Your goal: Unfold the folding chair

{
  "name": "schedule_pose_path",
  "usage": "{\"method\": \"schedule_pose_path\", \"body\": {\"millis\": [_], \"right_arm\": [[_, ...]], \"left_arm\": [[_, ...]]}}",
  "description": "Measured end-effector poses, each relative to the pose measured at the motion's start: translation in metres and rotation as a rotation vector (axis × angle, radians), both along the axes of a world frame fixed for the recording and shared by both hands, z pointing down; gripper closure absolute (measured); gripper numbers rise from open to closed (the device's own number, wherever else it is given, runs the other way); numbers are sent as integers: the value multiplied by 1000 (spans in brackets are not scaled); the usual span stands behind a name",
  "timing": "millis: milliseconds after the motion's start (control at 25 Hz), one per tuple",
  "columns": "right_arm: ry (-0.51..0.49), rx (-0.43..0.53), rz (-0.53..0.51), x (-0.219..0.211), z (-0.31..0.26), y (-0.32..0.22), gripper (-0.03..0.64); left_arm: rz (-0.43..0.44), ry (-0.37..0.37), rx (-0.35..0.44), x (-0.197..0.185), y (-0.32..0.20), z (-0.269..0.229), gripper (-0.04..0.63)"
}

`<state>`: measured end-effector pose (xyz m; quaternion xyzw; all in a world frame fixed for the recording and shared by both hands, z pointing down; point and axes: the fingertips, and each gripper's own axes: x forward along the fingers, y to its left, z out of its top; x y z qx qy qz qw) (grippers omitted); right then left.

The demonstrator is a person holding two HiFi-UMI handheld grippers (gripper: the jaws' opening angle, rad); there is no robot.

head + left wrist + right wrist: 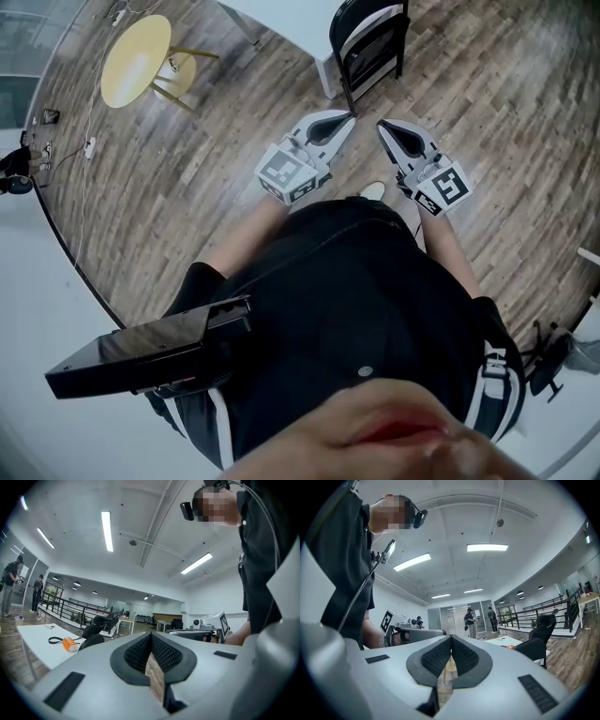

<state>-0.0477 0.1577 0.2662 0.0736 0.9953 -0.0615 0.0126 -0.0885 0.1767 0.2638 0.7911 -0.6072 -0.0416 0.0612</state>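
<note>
Head view: the black folding chair point(368, 47) stood upright, apparently folded, on the far wood floor point(234, 141). The left hand-held gripper point(347, 118) and the right hand-held gripper point(383, 127) pointed toward it, near but not touching.

Left gripper view: jaws closed together, nothing between them.

Right gripper view: jaws likewise closed and empty.
</note>
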Motion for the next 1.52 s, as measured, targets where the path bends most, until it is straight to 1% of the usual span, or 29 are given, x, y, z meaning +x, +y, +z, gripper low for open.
{"method": "schedule_pose_path", "body": {"millis": [160, 320, 440, 560, 760, 960, 1160, 1360, 1520], "right_arm": [[-5, 18, 18, 1, -2, -41, 609], [-23, 28, 47, 2, -2, -77, 609], [-21, 34, 47, -1, 0, -93, 609], [-15, 37, 41, -10, 2, -104, 609], [-5, 28, 64, -30, 5, -129, 609], [29, 8, 112, -58, 18, -160, 609], [63, 9, 181, -110, 27, -202, 609], [78, -48, 306, -156, 38, -251, 608], [101, -78, 409, -190, 50, -279, 609]], "left_arm": [[-18, -22, -21, 0, -41, 0, 591], [-37, -35, -46, -3, -71, 4, 591], [-42, -50, -62, -4, -86, 6, 591], [-48, -51, -76, -9, -98, 9, 591], [-46, -46, -82, -30, -122, 14, 591], [-17, -34, -81, -71, -159, 22, 591], [38, -23, -88, -132, -210, 33, 591], [84, -32, -143, -191, -271, 49, 591], [127, -36, -239, -235, -305, 74, 591]]}}
